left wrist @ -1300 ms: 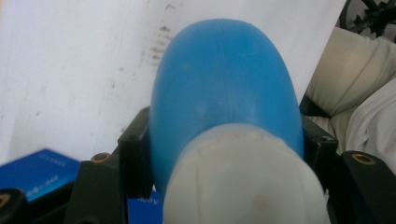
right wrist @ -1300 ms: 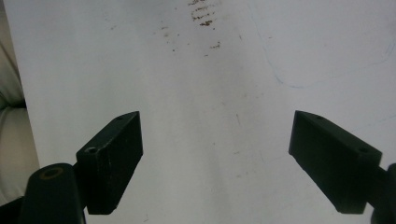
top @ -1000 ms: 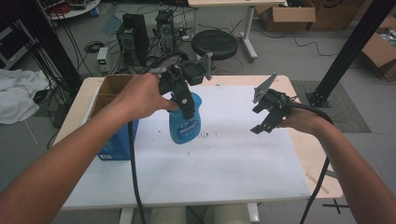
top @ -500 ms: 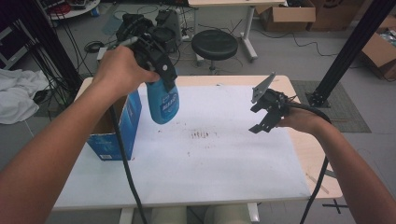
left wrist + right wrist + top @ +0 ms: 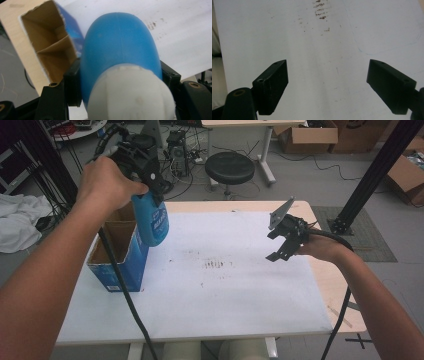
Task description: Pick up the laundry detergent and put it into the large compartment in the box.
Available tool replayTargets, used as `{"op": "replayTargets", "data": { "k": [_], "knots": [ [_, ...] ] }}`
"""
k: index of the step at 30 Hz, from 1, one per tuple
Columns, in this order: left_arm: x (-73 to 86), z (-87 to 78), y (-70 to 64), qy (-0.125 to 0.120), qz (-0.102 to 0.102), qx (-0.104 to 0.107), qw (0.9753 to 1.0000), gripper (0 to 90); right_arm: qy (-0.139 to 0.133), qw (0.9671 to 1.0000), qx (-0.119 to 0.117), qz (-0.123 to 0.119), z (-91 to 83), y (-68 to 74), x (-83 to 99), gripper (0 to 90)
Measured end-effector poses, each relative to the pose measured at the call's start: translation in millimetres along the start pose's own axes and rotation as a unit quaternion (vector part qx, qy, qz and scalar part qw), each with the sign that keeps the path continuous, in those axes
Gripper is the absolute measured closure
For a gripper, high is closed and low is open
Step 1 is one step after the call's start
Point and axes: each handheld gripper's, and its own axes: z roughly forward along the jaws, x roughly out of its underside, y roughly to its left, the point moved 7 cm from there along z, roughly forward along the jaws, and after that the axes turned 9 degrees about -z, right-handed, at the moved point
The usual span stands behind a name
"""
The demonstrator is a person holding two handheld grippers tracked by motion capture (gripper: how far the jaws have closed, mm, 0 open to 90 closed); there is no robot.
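Overhead, the left hand-held gripper clamps a blue plastic bottle above an open blue cardboard box; close-up reveals its white cap. Right hand-held gripper gapes wide.

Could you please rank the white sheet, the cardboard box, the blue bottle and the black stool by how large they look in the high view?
1. White sheet
2. Cardboard box
3. Black stool and blue bottle: similar; the bottle is raised nearer the camera, so I cannot rank them.

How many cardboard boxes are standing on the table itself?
1: the open blue box at the table's left edge, beside the bottle that the left gripper holds.
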Motion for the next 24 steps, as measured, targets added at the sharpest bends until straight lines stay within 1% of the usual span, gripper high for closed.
{"op": "replayTargets", "data": {
  "k": [2, 4, 5, 8, 9, 10, 13, 14, 15, 16, 18, 19, 20, 21, 22, 23, 24],
  "knots": [
    [-0.5, -3.0, 7.8, -0.002, -0.019, 0.000, 0.9998, 37.8, -0.002, 1.0000, 0.001, 0.000, -1.0, -0.5, 0.6, 17.1],
    [-0.7, -6.2, 15.6, 0.000, -0.032, -0.003, 0.9995, 37.8, -0.002, 1.0000, 0.002, 0.001, -1.7, -0.6, 1.3, 17.1],
    [-0.7, -8.0, 20.4, 0.000, -0.037, -0.006, 0.9993, 37.8, -0.002, 1.0000, 0.005, -0.002, -1.9, -1.1, 2.2, 17.1],
    [-1.0, -10.4, 29.1, 0.000, -0.052, -0.011, 0.9986, 37.8, -0.005, 1.0000, 0.004, -0.001, -2.2, -1.2, 2.5, 17.1],
    [-1.5, -11.4, 34.9, -0.001, -0.065, -0.012, 0.9978, 37.8, -0.005, 1.0000, 0.005, 0.000, -1.5, -1.8, 3.3, 17.1],
    [-1.5, -11.4, 34.9, -0.001, -0.065, -0.012, 0.9978, 37.8, -0.005, 1.0000, 0.005, 0.000, -1.5, -1.8, 3.3, 17.1],
    [-1.3, -10.3, 44.6, -0.002, -0.086, -0.013, 0.9962, 37.9, -0.006, 1.0000, 0.004, 0.000, -0.5, -1.5, 3.7, 17.1],
    [-1.2, -9.7, 46.9, -0.002, -0.090, -0.013, 0.9958, 37.8, -0.005, 1.0000, 0.003, 0.000, 0.0, -1.4, 4.0, 17.1],
    [-0.8, -7.0, 52.9, -0.001, -0.093, -0.020, 0.9955, 37.9, -0.005, 1.0000, 0.003, 0.000, 0.5, -1.1, 4.4, 17.1],
    [-0.8, -7.0, 52.9, -0.001, -0.093, -0.020, 0.9955, 37.8, -0.005, 1.0000, 0.003, 0.000, 0.5, -1.1, 4.4, 17.1],
    [-0.6, -4.4, 58.7, -0.002, -0.102, -0.024, 0.9945, 37.8, -0.006, 1.0000, 0.002, 0.000, 1.0, -1.5, 5.1, 17.1],
    [-0.5, -2.5, 65.4, -0.003, -0.111, -0.028, 0.9934, 37.9, -0.005, 1.0000, 0.001, 0.002, 1.8, -2.8, 6.3, 17.1],
    [-0.5, -2.5, 65.4, -0.003, -0.111, -0.028, 0.9934, 37.9, -0.005, 1.0000, 0.001, 0.002, 1.8, -2.8, 6.3, 17.1],
    [0.3, -0.6, 72.4, -0.004, -0.121, -0.031, 0.9921, 37.9, -0.006, 1.0000, 0.001, 0.002, 3.3, -3.3, 7.1, 17.1],
    [0.3, -0.6, 72.4, -0.004, -0.121, -0.031, 0.9921, 37.8, -0.006, 1.0000, 0.001, 0.002, 3.3, -3.3, 7.1, 17.1],
    [1.4, 1.0, 77.3, -0.005, -0.128, -0.031, 0.9913, 37.9, -0.003, 1.0000, 0.000, 0.003, 4.0, -3.0, 7.9, 17.1],
    [1.4, 1.0, 77.3, -0.005, -0.128, -0.031, 0.9913, 37.9, -0.003, 1.0000, 0.000, 0.003, 4.0, -3.0, 7.9, 17.1]
  ]
}}
